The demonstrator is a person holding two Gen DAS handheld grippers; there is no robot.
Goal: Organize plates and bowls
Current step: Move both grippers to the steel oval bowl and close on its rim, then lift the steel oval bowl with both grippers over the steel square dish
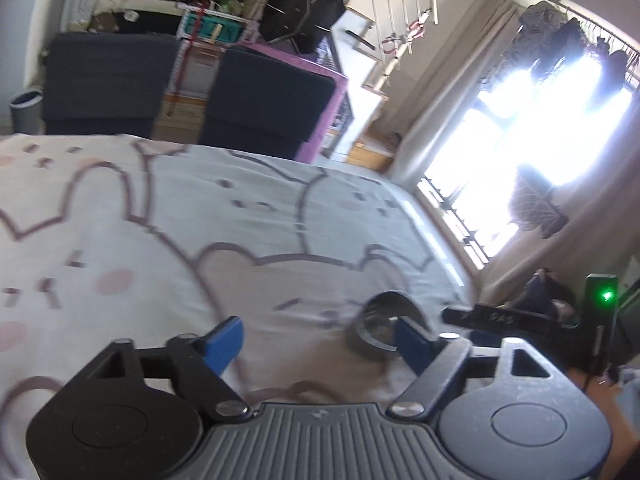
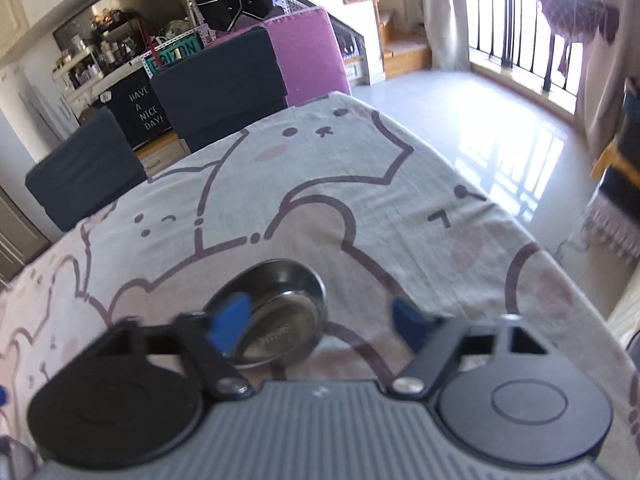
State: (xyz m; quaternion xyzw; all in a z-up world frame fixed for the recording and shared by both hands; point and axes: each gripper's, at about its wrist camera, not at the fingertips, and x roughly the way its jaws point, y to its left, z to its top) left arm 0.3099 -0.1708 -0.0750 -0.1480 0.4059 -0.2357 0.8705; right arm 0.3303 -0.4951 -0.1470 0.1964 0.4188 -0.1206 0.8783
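A steel bowl (image 2: 276,312) sits on the tablecloth (image 2: 340,208) between the right gripper (image 2: 320,320)'s spread fingers, nearer the left one. The left gripper (image 1: 320,344), jaws apart and empty, has the bowl (image 1: 380,328) just beyond its right finger.

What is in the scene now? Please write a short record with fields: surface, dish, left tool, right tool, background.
surface: table with a cartoon-bear tablecloth
dish: one steel bowl, upright, empty, on the cloth
left tool: left tool open, nothing between its fingers; the bowl lies ahead at its right finger
right tool: right tool open, above the bowl, not gripping it
background: dark chairs, purple chair, bright window
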